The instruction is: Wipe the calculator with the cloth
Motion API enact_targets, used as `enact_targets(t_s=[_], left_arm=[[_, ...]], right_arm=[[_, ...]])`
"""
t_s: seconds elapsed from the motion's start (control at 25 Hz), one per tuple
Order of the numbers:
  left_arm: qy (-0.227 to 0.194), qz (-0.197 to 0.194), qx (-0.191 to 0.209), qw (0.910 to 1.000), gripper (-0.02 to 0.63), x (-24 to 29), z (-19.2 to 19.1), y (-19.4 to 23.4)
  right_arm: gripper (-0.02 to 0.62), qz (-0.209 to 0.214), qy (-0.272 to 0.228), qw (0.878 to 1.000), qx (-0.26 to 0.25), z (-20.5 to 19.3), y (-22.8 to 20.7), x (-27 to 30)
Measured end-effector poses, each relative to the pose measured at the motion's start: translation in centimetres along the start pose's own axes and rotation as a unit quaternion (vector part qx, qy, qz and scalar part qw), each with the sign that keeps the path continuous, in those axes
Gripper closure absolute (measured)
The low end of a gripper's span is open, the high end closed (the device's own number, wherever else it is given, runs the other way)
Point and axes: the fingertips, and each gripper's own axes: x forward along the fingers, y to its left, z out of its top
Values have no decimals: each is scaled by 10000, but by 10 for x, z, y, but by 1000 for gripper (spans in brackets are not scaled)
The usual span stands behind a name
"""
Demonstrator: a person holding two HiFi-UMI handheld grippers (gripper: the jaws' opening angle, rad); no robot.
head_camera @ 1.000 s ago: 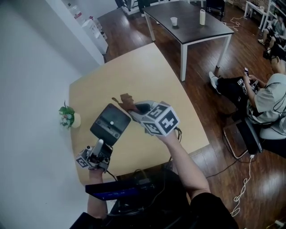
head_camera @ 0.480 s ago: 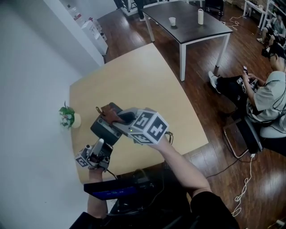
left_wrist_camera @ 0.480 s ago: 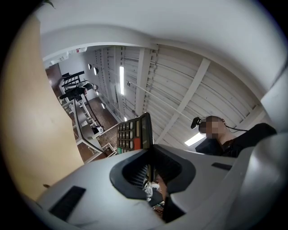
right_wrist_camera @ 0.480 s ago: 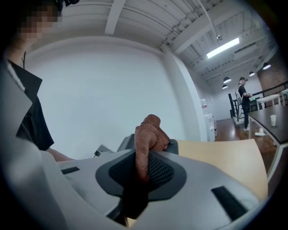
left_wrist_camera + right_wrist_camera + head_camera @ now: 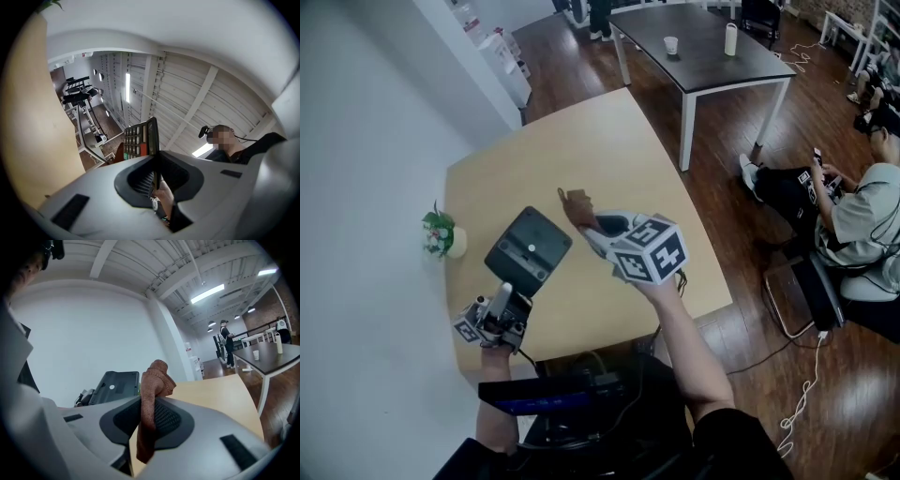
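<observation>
Clamps calculator (image 5: 528, 249) by near end in left gripper (image 5: 507, 293) jaws over near-left corner of worktop (image 5: 609, 141); pinches cloth (image 5: 575, 201) in right gripper (image 5: 587, 221) jaws just rightward, apart.

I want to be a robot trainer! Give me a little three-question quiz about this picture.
1. What does the left gripper hold? A spoon, B calculator, C banana.
2. True or false: the right gripper is empty.
3. Which side of the calculator faces the head camera?
Key: 1 B. 2 False, it pinches the brown cloth. 3 Its back; the keys face away.
</observation>
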Motion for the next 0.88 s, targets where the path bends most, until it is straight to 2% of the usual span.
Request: enact_targets(t_s=[0.08,0.2,0.28,0.36,0.44,0.6,0.76,0.88], left_arm=[[-65,40,2,10000,561,0,3,3],[-147,80,-18,9999,560,0,4,5],[-192,69,-44,9998,561,2,4,6],[-251,9,-66,9997,561,4,4,4],[-287,-82,-74,9995,560,5,5,0],[-396,-227,-106,9989,560,1,6,-5],[-408,-257,-112,9988,560,1,4,-6],[-309,-149,-115,9993,559,1,2,-1]], right_arm=[[526,224,-223,9995,-50,11,18,-4],[526,950,-512,9939,-207,29,68,-2],[525,1339,-501,9886,-466,29,102,5],[525,1498,-369,9855,-699,22,119,13],[523,1441,-300,9867,-695,15,116,18],[525,1019,-268,9930,-530,8,83,13],[523,779,-307,9954,-472,1,58,5],[525,309,-162,9985,-412,-9,28,0]])
